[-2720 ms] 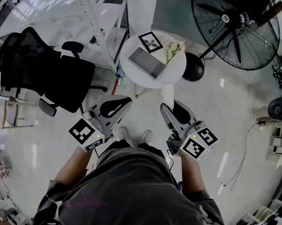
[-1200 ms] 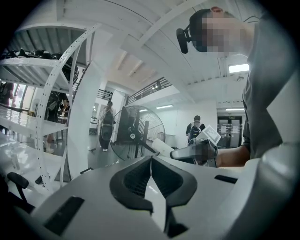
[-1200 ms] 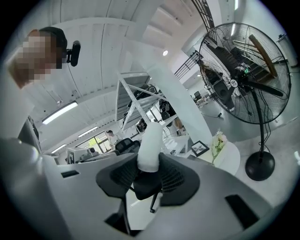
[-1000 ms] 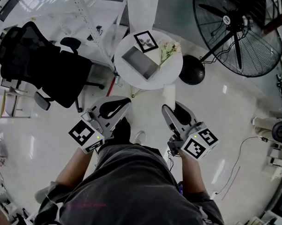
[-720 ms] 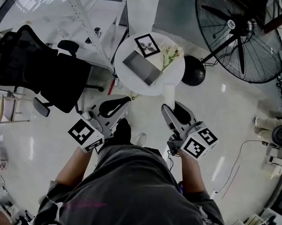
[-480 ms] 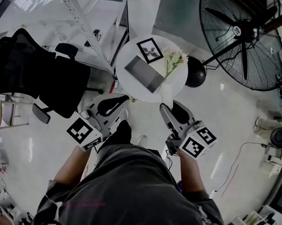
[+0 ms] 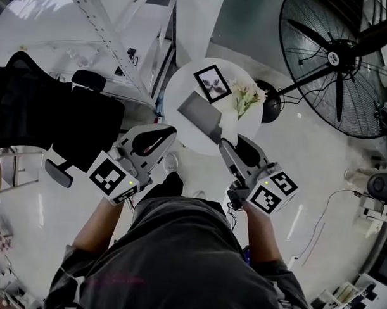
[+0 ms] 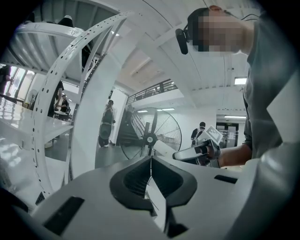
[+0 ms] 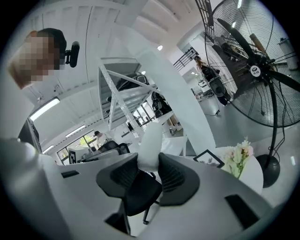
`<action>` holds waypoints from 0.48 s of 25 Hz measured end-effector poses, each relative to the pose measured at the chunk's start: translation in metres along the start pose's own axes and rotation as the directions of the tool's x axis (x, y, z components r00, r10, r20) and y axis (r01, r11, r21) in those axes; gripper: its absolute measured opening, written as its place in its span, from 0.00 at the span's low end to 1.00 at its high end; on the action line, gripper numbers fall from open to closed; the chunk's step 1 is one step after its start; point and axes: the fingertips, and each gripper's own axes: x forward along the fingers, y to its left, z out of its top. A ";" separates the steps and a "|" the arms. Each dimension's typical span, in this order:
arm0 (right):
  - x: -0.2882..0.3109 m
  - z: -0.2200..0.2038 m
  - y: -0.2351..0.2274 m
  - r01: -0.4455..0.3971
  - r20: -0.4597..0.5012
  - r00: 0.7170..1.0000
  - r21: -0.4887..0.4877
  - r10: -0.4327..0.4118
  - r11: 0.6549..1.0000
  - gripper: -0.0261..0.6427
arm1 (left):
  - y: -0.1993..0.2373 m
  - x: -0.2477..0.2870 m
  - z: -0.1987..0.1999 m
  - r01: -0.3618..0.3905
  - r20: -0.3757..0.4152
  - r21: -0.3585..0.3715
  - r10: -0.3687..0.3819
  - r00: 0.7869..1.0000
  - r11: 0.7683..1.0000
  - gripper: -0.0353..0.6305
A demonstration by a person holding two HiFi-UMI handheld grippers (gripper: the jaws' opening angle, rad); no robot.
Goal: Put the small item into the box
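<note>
A round white table stands just ahead of both grippers in the head view. On it lies a flat grey box. My right gripper is shut on a small white oblong item, which pokes out over the table's near edge. In the right gripper view the white item stands upright, pinched between the dark pads of the right gripper. My left gripper hovers left of the table's near edge. The left gripper is shut in its own view, with nothing in it.
A framed picture and a bunch of flowers share the table with the box. A black office chair stands to the left, a big floor fan to the right, a white rack behind. Cables trail across the floor at right.
The person has stepped toward the table, so it now lies right at the gripper tips. The right gripper still holds the white item; the left stays shut.
</note>
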 end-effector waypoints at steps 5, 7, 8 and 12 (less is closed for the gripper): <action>0.032 0.007 0.000 0.017 -0.003 1.000 0.002 -0.017 1.000 0.24 | 0.032 -0.003 0.005 0.019 0.011 0.018 -0.019 1.000 1.000 0.09; 0.038 0.008 -0.003 0.024 -0.006 1.000 0.005 -0.024 1.000 0.24 | 0.040 -0.002 0.006 0.018 0.008 0.014 -0.018 1.000 1.000 0.09; 0.041 0.008 -0.005 0.027 -0.009 1.000 0.008 -0.027 1.000 0.24 | 0.043 -0.002 0.006 0.017 0.006 0.010 -0.017 1.000 1.000 0.09; 0.054 0.005 -0.013 0.038 -0.028 0.999 0.021 -0.037 0.999 0.24 | 0.057 0.000 0.003 0.015 -0.004 -0.003 -0.015 1.000 1.000 0.09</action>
